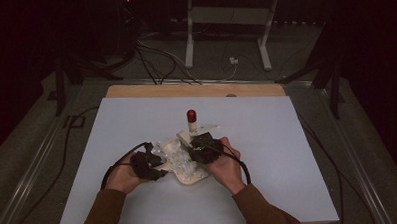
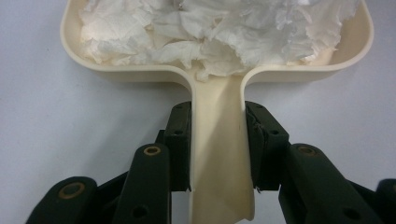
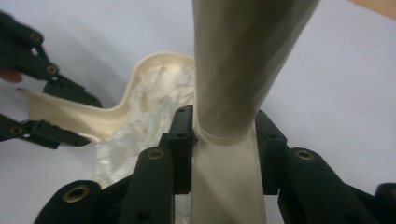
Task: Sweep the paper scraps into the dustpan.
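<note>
The left gripper's fingers (image 2: 180, 140) pinch the cream plastic dustpan's handle (image 2: 218, 154) just beyond them, crumpled white tissue (image 2: 210, 28) already inside, while the right gripper's fingers (image 3: 180, 144) pinch the cream brush handle (image 3: 229, 177); likely next, sweeping the remainder.

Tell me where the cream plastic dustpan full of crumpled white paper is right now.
In the high view the cream plastic dustpan lies on the white table, centre front, between both grippers; the left gripper clamps its handle.
</note>
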Demonstrator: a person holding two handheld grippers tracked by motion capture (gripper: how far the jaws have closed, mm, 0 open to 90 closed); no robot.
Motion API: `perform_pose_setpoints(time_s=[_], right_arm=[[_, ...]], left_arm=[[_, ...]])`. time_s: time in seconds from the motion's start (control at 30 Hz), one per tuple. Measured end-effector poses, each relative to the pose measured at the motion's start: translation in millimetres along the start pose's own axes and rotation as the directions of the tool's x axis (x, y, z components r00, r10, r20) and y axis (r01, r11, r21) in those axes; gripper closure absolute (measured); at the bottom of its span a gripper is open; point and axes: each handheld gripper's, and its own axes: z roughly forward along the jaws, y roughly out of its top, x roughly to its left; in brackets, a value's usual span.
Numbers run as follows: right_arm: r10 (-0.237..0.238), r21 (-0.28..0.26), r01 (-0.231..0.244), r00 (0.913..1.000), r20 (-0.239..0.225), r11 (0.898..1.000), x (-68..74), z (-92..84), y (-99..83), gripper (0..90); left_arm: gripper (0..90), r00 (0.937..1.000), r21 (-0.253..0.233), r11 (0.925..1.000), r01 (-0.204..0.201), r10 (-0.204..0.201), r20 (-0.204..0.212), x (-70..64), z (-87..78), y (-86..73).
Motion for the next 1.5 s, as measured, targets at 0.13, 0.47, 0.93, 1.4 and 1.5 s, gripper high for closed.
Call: perform_pose_setpoints(time_s=[0.13,0.47,0.93,1.4,1.5], right_arm=[[0.021,-0.032,-0.021,0.9997,0.007,0.999,-8.6,-6.9,2.5,66.7],[0.053,-0.067,-0.049,0.9973,0.051,0.997,-26.1,-14.6,4.7,66.7],[0.056,-0.021,-0.054,0.9955,0.077,0.998,-11.0,8.3,-20.5,66.8],[0.039,-0.048,-0.038,0.9991,0.019,0.998,9.2,9.0,-7.5,66.8],[0.052,-0.060,-0.050,0.9982,0.029,0.997,2.1,4.0,-6.6,66.8]], left_arm=[[66.4,1.0000,-0.004,1.0000,0.005,-0.005,0.004,-0.1,1.6,-2.1],[66.4,1.0000,-0.008,1.0000,0.001,-0.001,0.001,-1.4,2.0,-6.7],[66.5,1.0000,-0.008,1.0000,0.005,-0.005,0.001,-3.5,4.6,-8.3],[66.5,0.9999,-0.039,0.9992,0.013,-0.013,-0.005,-6.4,8.0,-13.9],[66.5,0.9999,-0.054,0.9985,0.012,-0.012,-0.010,-7.2,9.6,-17.0]])
